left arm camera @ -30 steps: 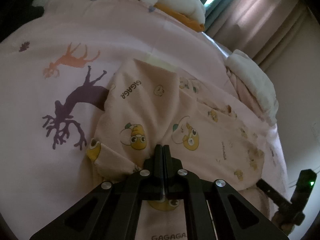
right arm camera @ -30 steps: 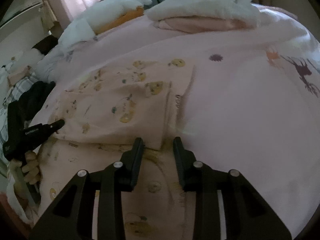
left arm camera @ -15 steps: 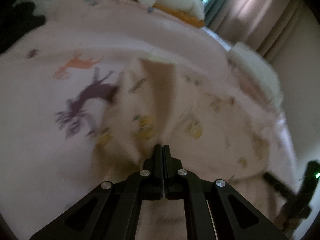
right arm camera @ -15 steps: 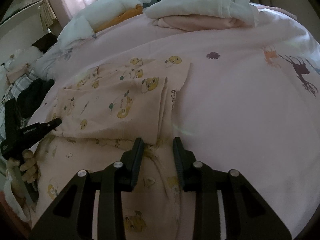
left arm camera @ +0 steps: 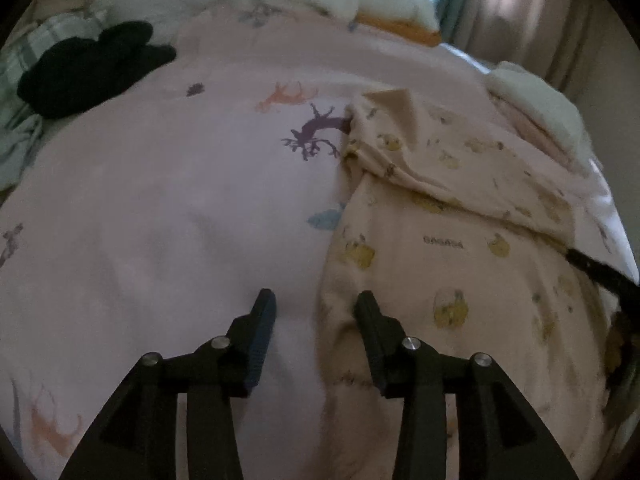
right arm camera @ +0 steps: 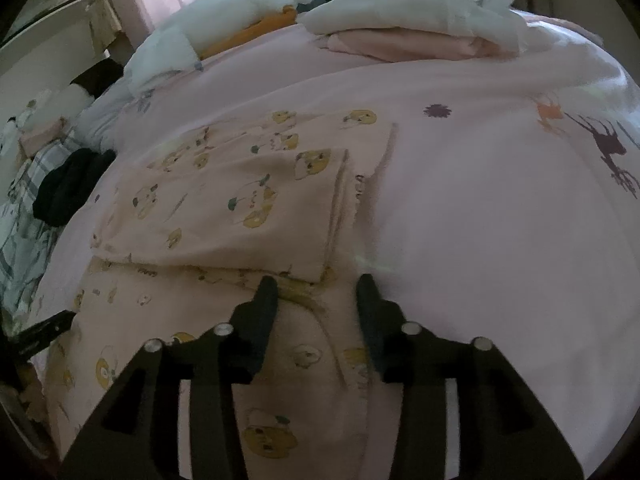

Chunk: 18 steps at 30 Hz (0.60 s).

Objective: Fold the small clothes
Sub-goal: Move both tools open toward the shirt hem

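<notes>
A small peach garment with yellow cartoon prints point(left arm camera: 460, 240) lies on the pink bed cover point(left arm camera: 180, 200), its far part folded over the near part. It also shows in the right wrist view point(right arm camera: 224, 216). My left gripper point(left arm camera: 314, 304) is open and empty, straddling the garment's left edge just above it. My right gripper point(right arm camera: 316, 292) is open and empty, over the garment's near right corner by the fold. The right gripper's tip point(left arm camera: 600, 272) shows at the garment's right side in the left wrist view.
A black cloth point(left arm camera: 92, 64) and plaid fabric point(left arm camera: 24, 92) lie at the bed's far left. White pillows point(right arm camera: 408, 0) and a folded pink stack point(right arm camera: 420, 44) sit at the bed's far end. Curtains point(left arm camera: 520, 8) hang behind. The cover has deer prints point(left arm camera: 316, 132).
My left gripper has let go of the garment, opened, and swung left to its edge. The folded part now lies flat. My right gripper has stayed open, nearly in place.
</notes>
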Tool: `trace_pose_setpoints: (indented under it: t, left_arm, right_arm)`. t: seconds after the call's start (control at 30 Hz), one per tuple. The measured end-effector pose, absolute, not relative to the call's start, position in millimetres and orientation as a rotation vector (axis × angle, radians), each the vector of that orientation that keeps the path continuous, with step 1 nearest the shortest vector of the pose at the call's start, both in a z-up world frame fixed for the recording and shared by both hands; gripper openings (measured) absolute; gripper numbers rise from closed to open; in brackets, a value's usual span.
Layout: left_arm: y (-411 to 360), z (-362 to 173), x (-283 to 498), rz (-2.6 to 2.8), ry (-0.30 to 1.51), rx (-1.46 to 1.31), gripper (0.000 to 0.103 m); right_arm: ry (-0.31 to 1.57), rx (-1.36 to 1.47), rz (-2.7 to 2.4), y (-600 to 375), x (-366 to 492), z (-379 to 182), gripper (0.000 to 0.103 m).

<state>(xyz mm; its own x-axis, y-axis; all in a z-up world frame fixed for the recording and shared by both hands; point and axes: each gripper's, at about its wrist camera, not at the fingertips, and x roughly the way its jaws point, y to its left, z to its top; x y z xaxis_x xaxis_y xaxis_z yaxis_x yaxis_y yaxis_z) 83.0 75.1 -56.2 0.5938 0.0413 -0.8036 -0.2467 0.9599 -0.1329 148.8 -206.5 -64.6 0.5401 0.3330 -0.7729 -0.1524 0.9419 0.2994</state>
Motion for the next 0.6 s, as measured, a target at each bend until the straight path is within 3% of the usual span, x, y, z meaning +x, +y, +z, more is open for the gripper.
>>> trace_pose_setpoints:
  t: [0.13,0.23,0.3,0.37,0.47,0.6]
  left_arm:
    - [86,-57,79,0.154,0.930,-0.287,0.048]
    - [82,-57,80,0.117,0.921,-0.296,0.069]
    - [68,-56,83,0.095,0.930,-0.244,0.088]
    - [56,-57,85,0.103,0.950,-0.166,0.094]
    - [47,-55,83,0.141,0.958,-0.109,0.094]
    - [60,-42,67,0.107,0.969,-0.248,0.094]
  right_arm:
    - [0.960,0.120,0.304,-190,147,-64,0.065]
    - [0.966,0.060,0.324,-179,145,-64,0.083]
    - [0.972,0.019,0.328,-173,144,-65,0.095]
    - [0.978,-0.025,0.314,-166,143,-66,0.101]
    - [0.983,-0.047,0.266,-165,138,-64,0.102]
    - [1.016,-0.014,0.244,-167,126,-54,0.102]
